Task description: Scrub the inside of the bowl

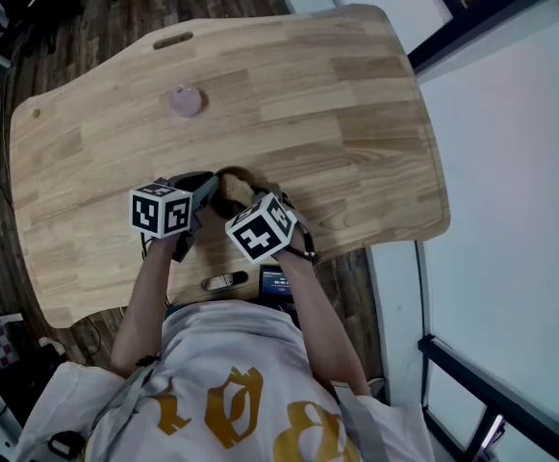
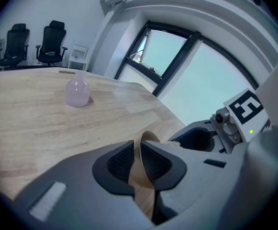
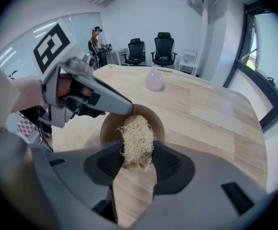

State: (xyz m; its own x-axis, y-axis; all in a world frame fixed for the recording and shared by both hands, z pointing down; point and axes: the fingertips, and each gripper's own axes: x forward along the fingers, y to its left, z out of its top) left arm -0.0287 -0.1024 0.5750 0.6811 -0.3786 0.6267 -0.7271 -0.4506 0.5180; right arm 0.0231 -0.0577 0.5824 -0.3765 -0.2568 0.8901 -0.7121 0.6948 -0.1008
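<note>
Brown round bowl (image 3: 111,128) is positioned on the near part of the light wooden surface (image 1: 337,94), close to the edge in front of my body. I cannot tell whether its base rests on the surface or is raised off it.

Left tool (image 2: 139,152): the jaws are pinched on the wall of the bowl. One pad lies against the inside of the wall and the other against the outside, with the thin rim standing up between them. In the right gripper view this tool reaches in from the upper left and meets the bowl at its far-left rim.

Right tool (image 3: 136,159): the jaws are clamped on a pale, fibrous scrubbing pad (image 3: 137,138). The pads grip the lower part of the pad. Its loose upper end projects past the jaw tips and lies over the inside of the bowl. Contact between the fibres and the bowl's inner face cannot be confirmed.

In the head view both tools meet over the bowl, left tool at its left side, right tool at its right side, marker cubes facing up.

Other items: a pink translucent flask (image 1: 186,101) stands upright further out on the surface, well apart from the bowl. Black office chairs (image 3: 163,44) stand beyond the far end of the surface.
</note>
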